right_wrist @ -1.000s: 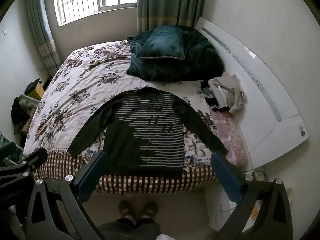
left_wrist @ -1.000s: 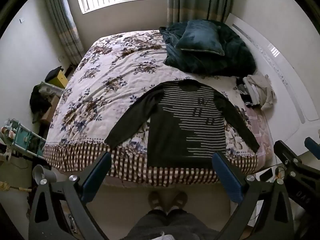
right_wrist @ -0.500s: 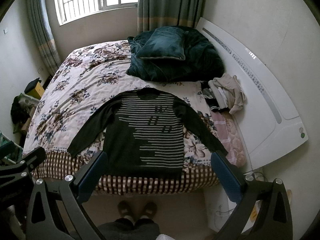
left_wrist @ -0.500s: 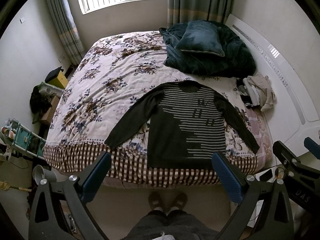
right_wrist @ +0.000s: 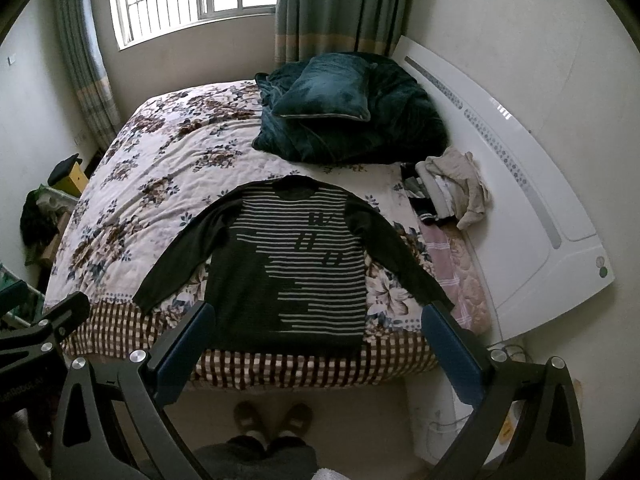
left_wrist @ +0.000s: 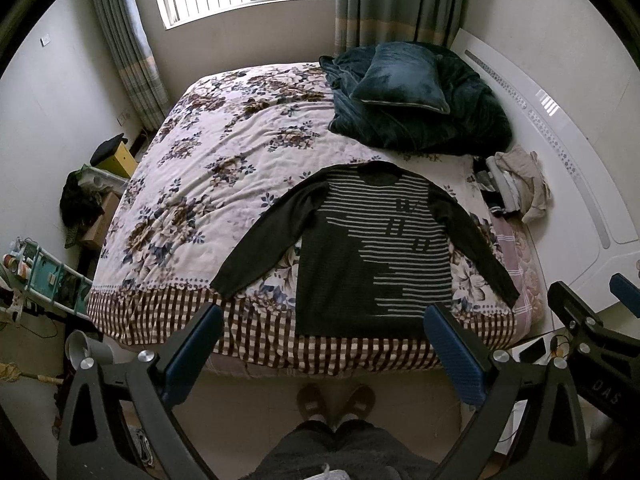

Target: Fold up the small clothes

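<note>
A dark long-sleeved sweater with pale stripes (left_wrist: 372,248) lies flat, face up, on the near end of the bed (left_wrist: 208,184), both sleeves spread out and hem at the bed's front edge. It also shows in the right wrist view (right_wrist: 292,256). My left gripper (left_wrist: 322,336) is open and empty, held above the floor in front of the bed, short of the hem. My right gripper (right_wrist: 316,332) is open and empty at about the same height, to the right of the left one.
A dark teal blanket and pillow (left_wrist: 404,92) are heaped at the far right of the bed. A small pile of clothes (left_wrist: 516,184) lies by the white headboard (left_wrist: 560,160). Clutter and boxes (left_wrist: 80,200) stand along the left wall. The person's feet (left_wrist: 336,400) stand below.
Both grippers have drifted very slightly; the view of the bed is almost the same. The sweater has not moved.
</note>
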Action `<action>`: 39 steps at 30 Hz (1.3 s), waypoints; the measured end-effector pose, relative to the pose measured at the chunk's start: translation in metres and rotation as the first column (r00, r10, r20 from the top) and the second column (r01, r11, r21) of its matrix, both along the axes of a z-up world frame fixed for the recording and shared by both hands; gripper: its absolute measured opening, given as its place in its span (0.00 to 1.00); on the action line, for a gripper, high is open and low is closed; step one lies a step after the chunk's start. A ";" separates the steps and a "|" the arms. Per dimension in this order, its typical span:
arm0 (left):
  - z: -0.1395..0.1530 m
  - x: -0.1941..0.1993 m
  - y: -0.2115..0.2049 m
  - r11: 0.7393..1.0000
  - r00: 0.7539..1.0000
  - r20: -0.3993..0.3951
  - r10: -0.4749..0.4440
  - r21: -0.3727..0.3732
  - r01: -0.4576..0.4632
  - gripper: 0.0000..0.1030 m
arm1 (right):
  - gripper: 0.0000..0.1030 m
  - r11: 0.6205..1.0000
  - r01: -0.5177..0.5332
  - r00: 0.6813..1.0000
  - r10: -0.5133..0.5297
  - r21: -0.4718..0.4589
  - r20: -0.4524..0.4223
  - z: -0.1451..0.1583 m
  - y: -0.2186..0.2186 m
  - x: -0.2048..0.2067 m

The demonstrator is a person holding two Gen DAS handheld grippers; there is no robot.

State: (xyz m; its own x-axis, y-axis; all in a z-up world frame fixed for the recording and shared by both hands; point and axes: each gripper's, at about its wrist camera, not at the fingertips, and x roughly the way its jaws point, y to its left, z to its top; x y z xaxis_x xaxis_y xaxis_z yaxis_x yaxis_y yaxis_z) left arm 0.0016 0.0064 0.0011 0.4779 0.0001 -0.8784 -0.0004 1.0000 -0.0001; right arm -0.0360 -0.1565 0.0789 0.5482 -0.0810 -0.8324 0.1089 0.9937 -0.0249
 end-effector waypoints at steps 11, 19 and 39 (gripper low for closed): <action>0.014 0.010 0.005 1.000 1.000 0.007 0.005 0.003 -0.005 1.00 | 1.00 1.000 -0.001 1.000 0.001 -0.003 0.002 -0.001 0.001 -0.002; 0.018 0.013 0.007 1.000 1.000 0.011 0.006 0.001 -0.006 1.00 | 1.00 1.000 -0.002 1.000 0.002 -0.003 0.003 0.003 0.003 0.000; 0.018 0.012 0.007 1.000 1.000 0.013 0.005 0.000 -0.005 1.00 | 1.00 1.000 -0.001 1.000 0.001 -0.003 0.002 0.004 0.005 0.002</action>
